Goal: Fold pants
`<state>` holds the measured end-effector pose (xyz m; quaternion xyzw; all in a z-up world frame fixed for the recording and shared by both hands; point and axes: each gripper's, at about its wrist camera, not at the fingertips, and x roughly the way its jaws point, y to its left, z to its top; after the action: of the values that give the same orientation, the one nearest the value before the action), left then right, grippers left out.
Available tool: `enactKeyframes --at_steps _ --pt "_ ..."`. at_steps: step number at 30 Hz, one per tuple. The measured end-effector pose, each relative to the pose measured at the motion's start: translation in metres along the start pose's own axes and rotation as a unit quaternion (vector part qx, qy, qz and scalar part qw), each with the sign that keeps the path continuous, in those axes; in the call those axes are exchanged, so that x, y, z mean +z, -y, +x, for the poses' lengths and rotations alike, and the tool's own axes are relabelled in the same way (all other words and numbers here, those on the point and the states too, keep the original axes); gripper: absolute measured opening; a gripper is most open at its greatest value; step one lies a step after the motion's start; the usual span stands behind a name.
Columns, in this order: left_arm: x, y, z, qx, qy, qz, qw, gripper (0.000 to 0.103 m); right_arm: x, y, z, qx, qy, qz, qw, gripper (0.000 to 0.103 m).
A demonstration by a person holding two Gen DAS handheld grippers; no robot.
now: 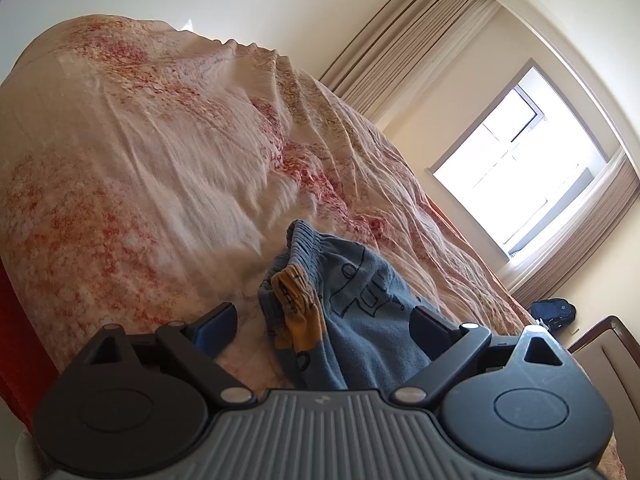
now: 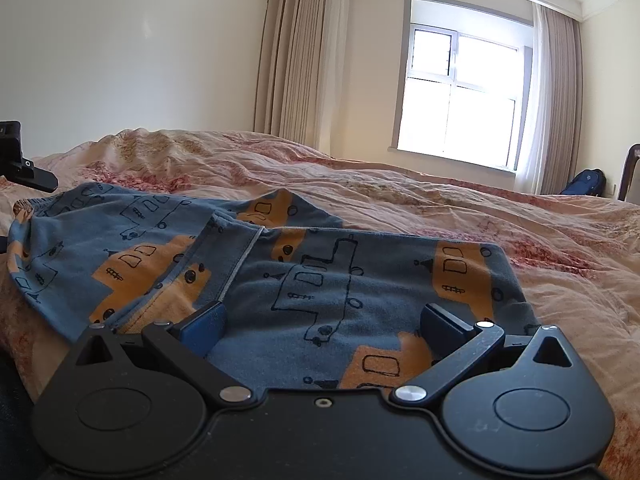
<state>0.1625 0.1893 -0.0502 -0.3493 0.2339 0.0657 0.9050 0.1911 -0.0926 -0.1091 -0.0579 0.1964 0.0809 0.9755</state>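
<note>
Small blue pants (image 2: 304, 276) with orange and outlined truck prints lie on the pink floral bedspread (image 2: 500, 232). In the right wrist view they spread across the middle, one part folded over at the left. My right gripper (image 2: 322, 326) is open, its fingers low over the near edge of the pants, holding nothing. In the left wrist view the pants (image 1: 352, 300) show their gathered waistband end, bunched between my open left gripper's (image 1: 324, 326) fingers; the jaws stand wide apart and do not grip the cloth. The left gripper's body shows at the right wrist view's left edge (image 2: 20, 160).
The bedspread (image 1: 140, 160) is rumpled with ridges toward the far side. A window (image 2: 460, 92) with beige curtains (image 2: 296, 60) is beyond the bed. A dark blue bag (image 2: 586, 182) sits on the floor by a chair (image 2: 630, 176) at the right.
</note>
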Motion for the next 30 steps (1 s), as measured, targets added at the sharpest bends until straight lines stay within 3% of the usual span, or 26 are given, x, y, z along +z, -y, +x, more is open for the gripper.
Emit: enactKeyframes --at_steps 6,11,14,16,21,30 --pt "-0.001 0.0 0.0 0.015 -0.006 0.003 0.9999 0.092 0.0 0.0 0.0 0.0 0.0 0.0 1.0 0.103" --pt "0.001 -0.002 0.002 0.037 -0.011 -0.002 0.9993 0.079 0.0 0.0 0.0 0.0 0.0 0.0 1.0 0.103" --pt "0.004 -0.001 0.001 0.051 -0.011 -0.005 0.9986 0.068 -0.001 0.0 0.0 0.0 0.0 0.0 1.0 0.103" --pt "0.006 -0.002 0.0 0.053 -0.008 -0.013 0.9985 0.043 -0.001 0.0 0.0 0.0 0.0 0.001 1.0 0.103" --pt "0.009 -0.004 -0.004 0.037 -0.001 -0.032 0.9988 0.023 0.0 0.001 0.0 0.001 -0.002 0.002 1.0 0.103" --pt "0.017 0.045 -0.029 0.017 0.045 0.054 0.9974 0.018 0.016 0.011 -0.004 0.021 -0.005 -0.014 1.0 0.103"
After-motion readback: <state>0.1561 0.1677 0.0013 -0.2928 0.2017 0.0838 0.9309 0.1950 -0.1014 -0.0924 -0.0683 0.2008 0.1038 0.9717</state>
